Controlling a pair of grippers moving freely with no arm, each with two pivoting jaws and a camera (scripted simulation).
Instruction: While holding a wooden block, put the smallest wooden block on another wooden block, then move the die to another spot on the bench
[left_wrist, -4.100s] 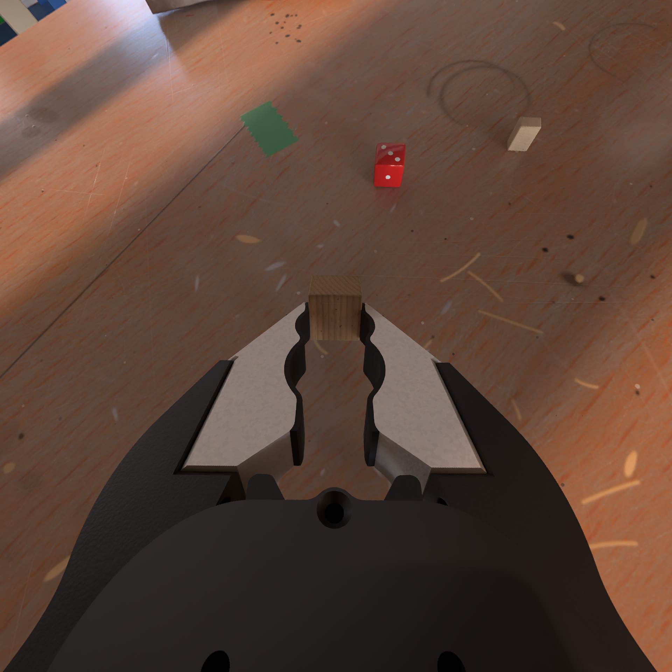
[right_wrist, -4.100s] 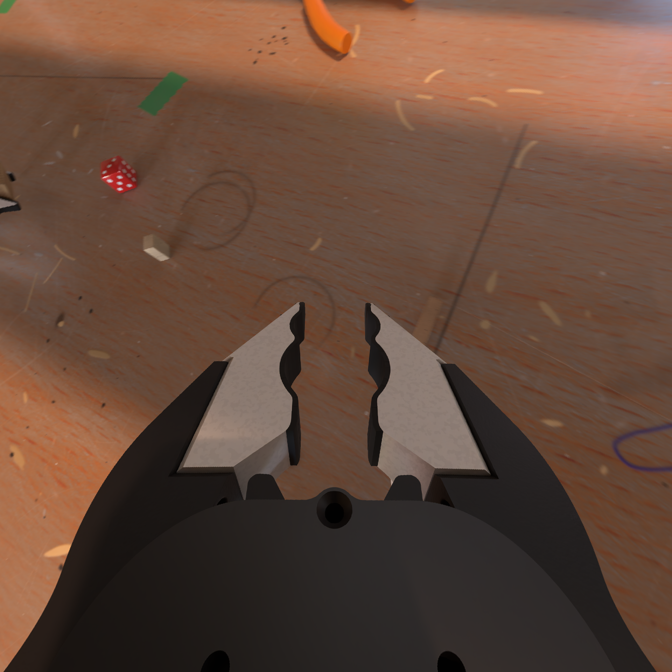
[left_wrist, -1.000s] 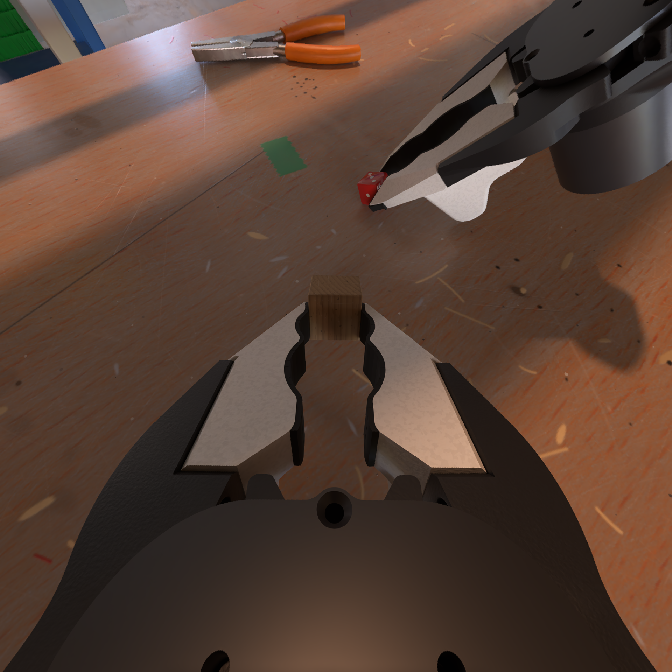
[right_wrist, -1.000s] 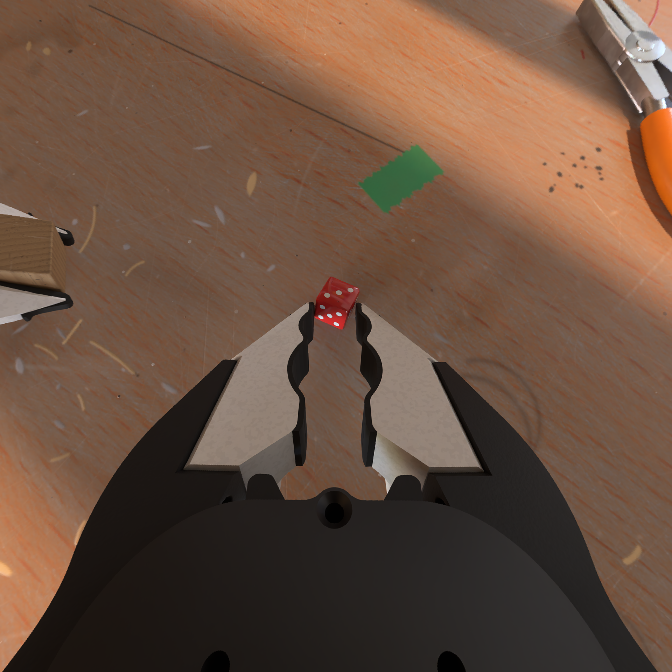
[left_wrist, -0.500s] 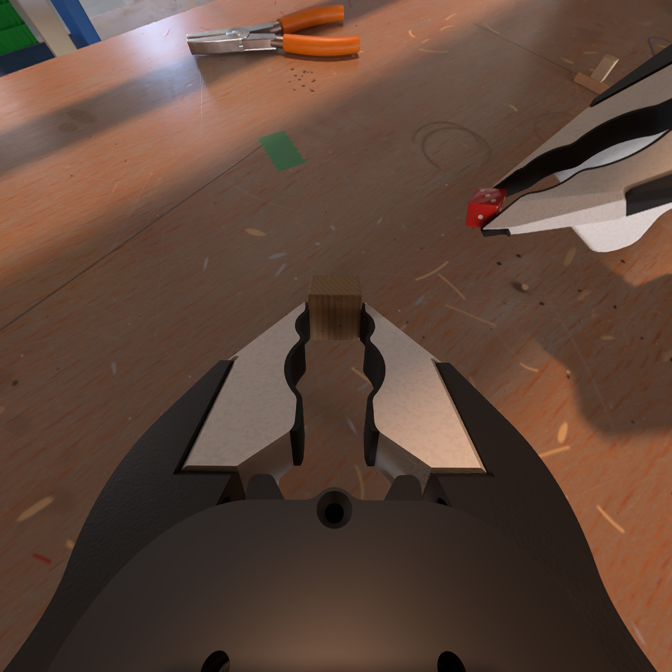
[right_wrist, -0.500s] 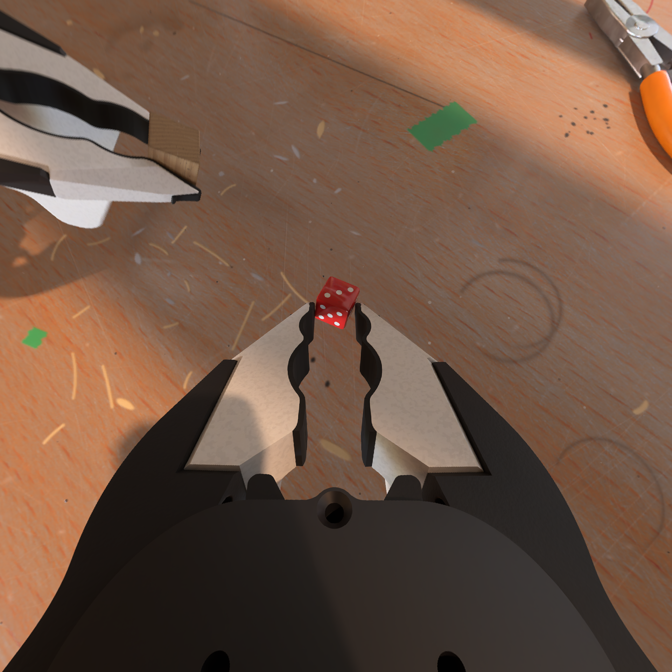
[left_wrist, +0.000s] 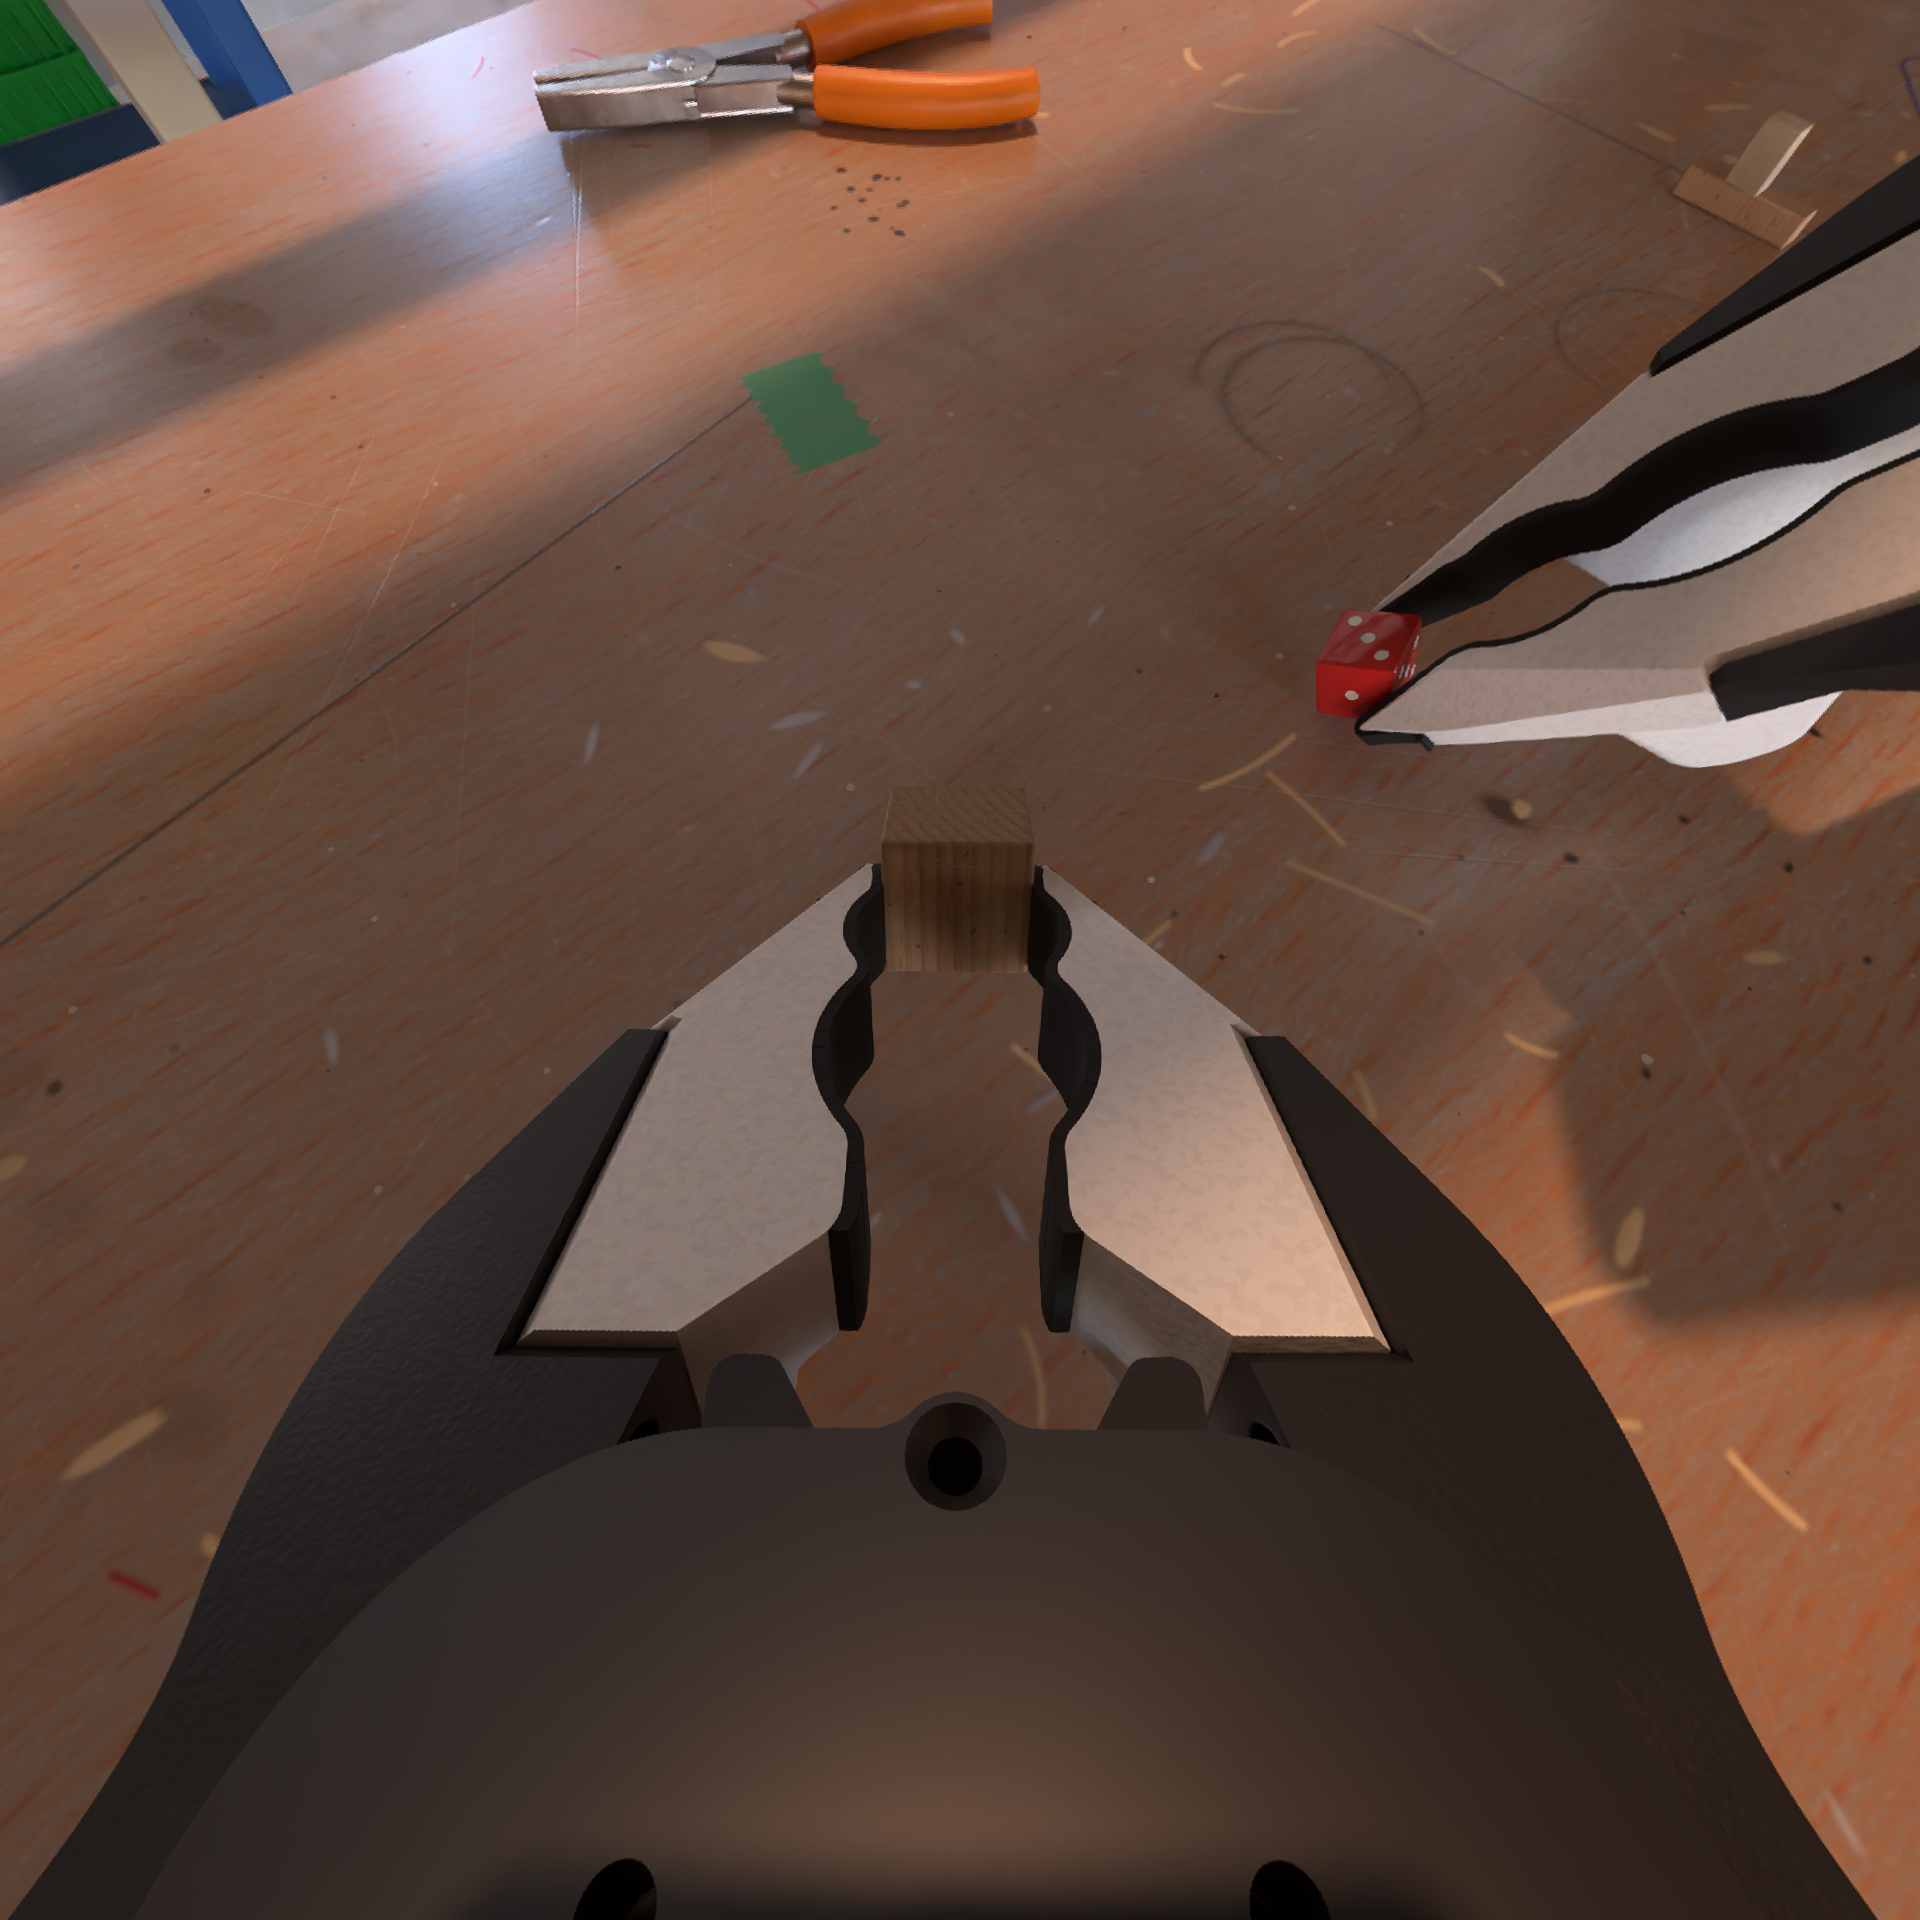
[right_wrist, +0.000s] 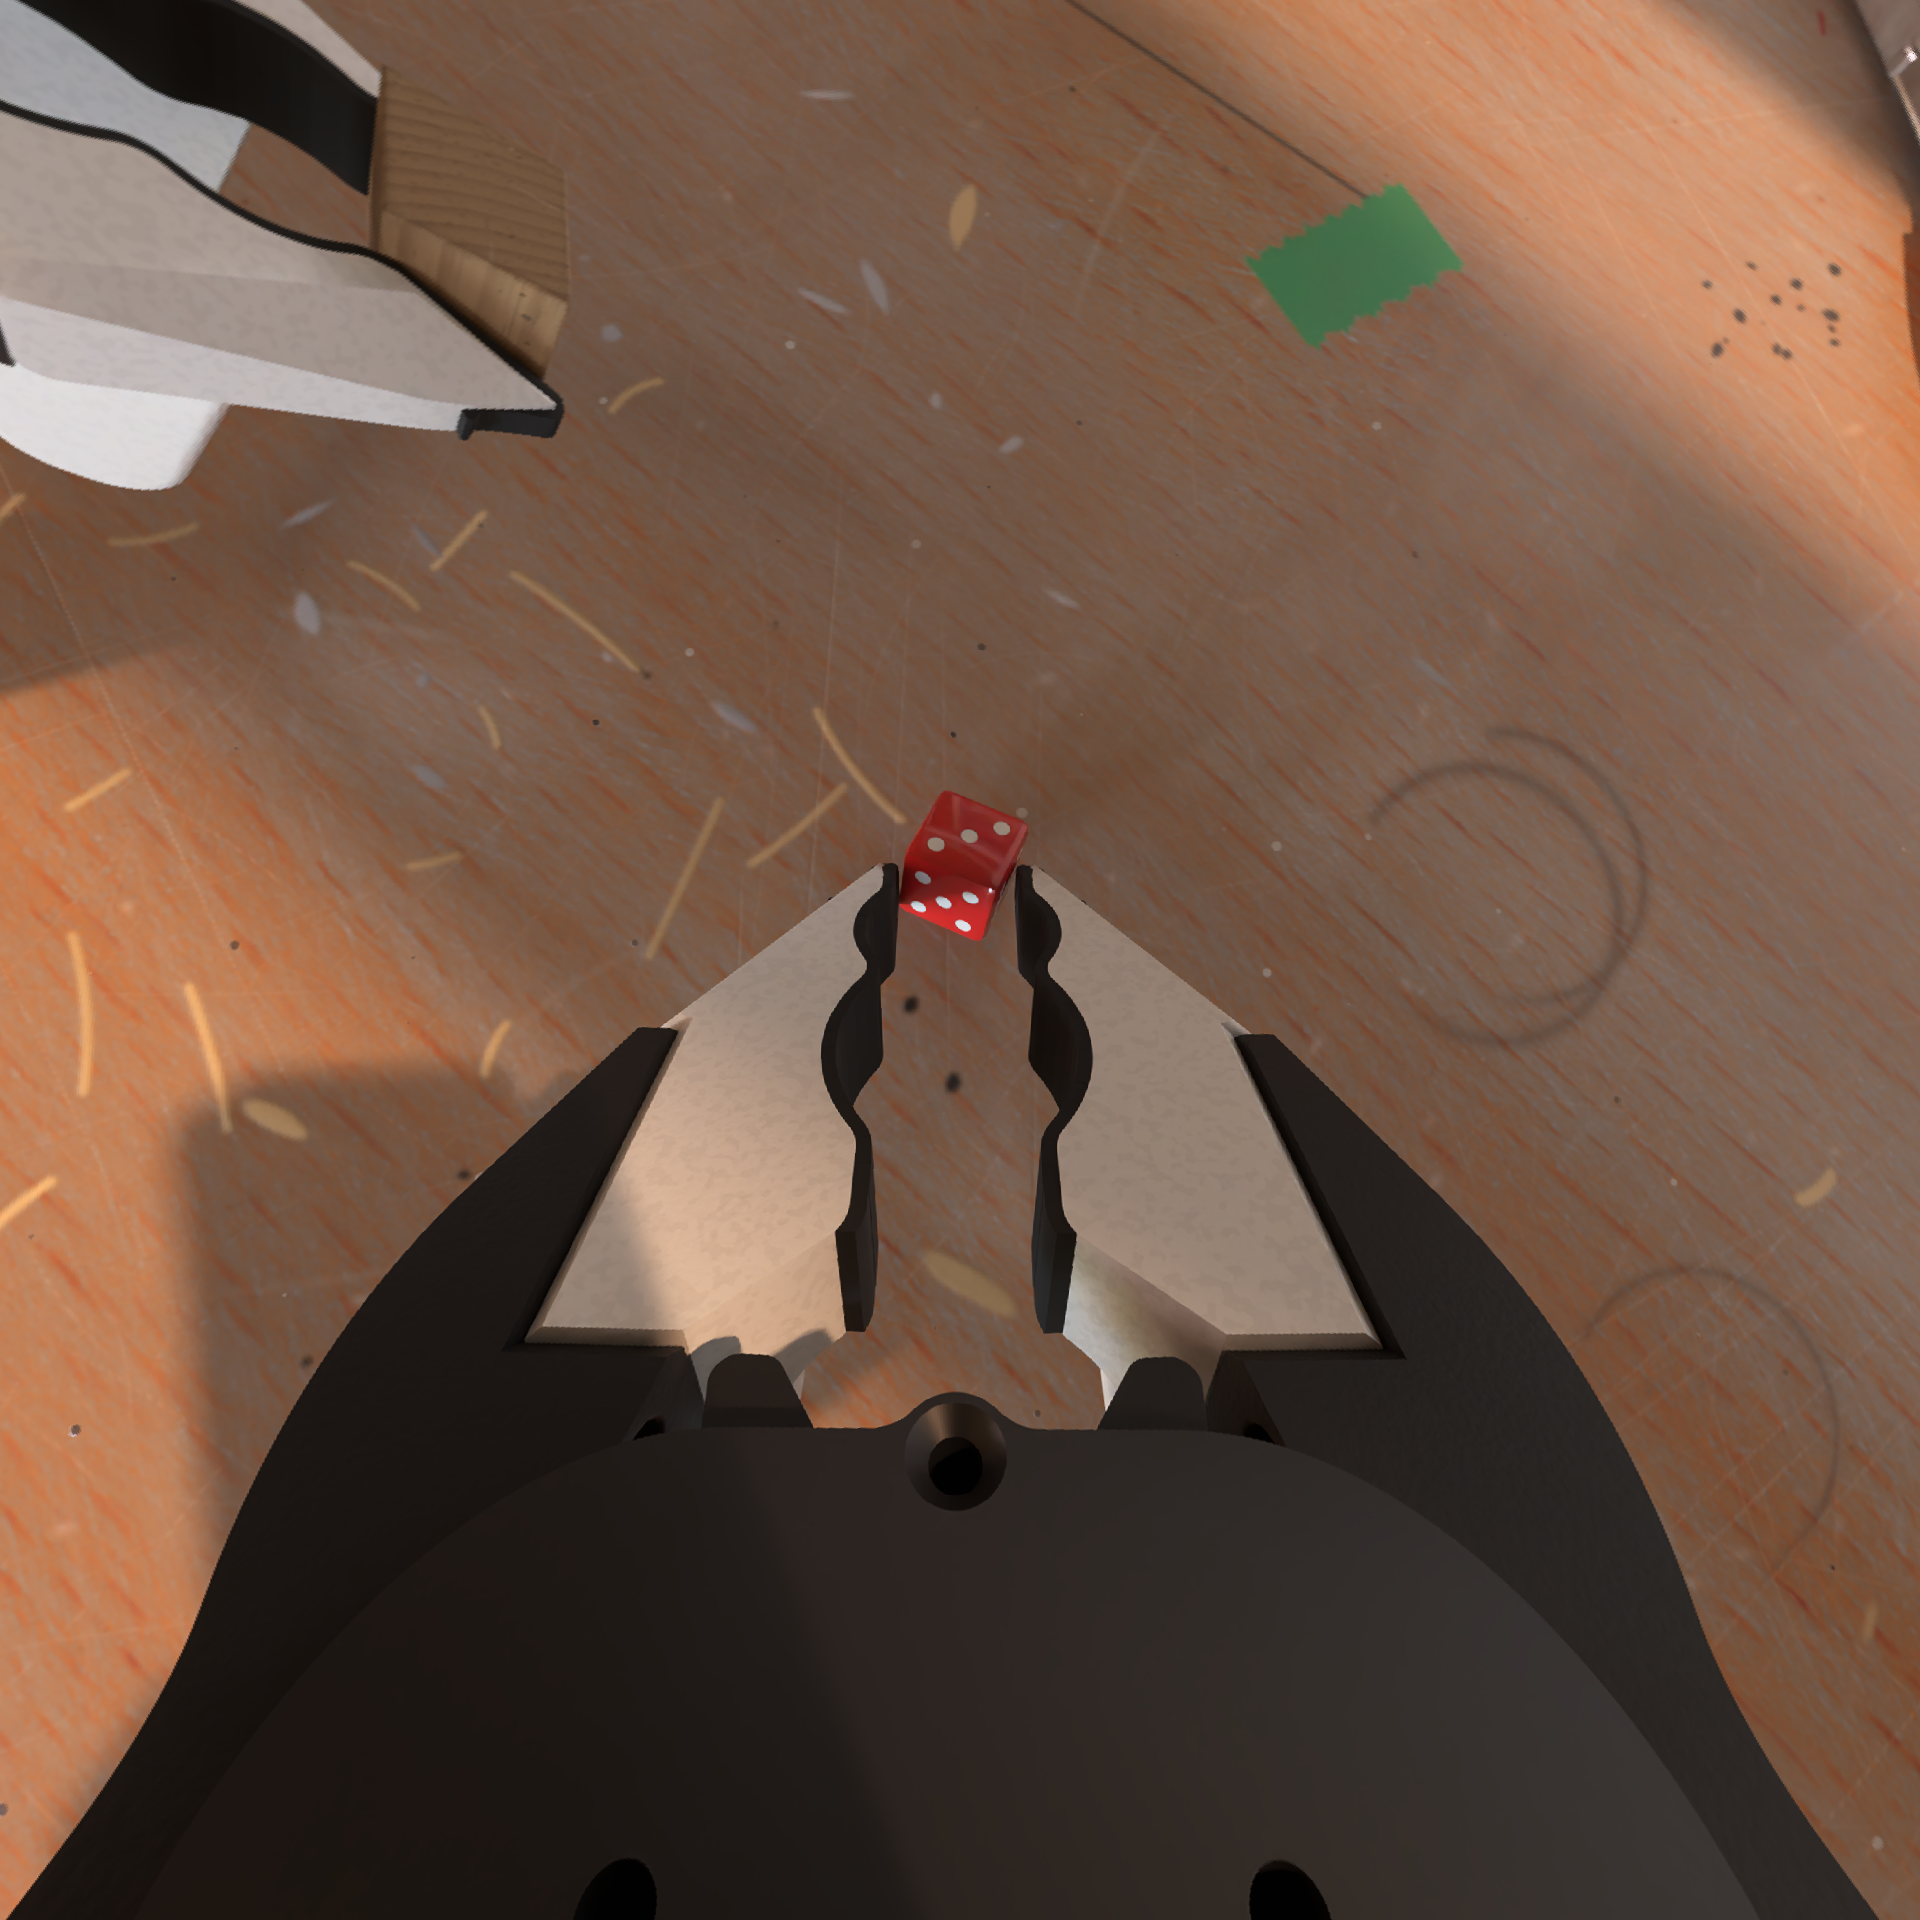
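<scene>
My left gripper is shut on a brown wooden block and holds it above the bench. My right gripper is shut on the red die, low over the bench; I cannot tell if the die touches the wood. In the left wrist view the right gripper and die are to the right of my block. In the right wrist view the left gripper and its block are at the upper left. A small pale block rests on a flat wooden block at the far right.
Orange-handled pliers lie at the bench's far side. A strip of green tape is stuck flat on the bench; it also shows in the right wrist view. Wood shavings and ring marks are scattered about.
My right gripper has carried the die away from the green tape, to the right in the left wrist view, and has come lower over the bench. My left gripper still holds its block.
</scene>
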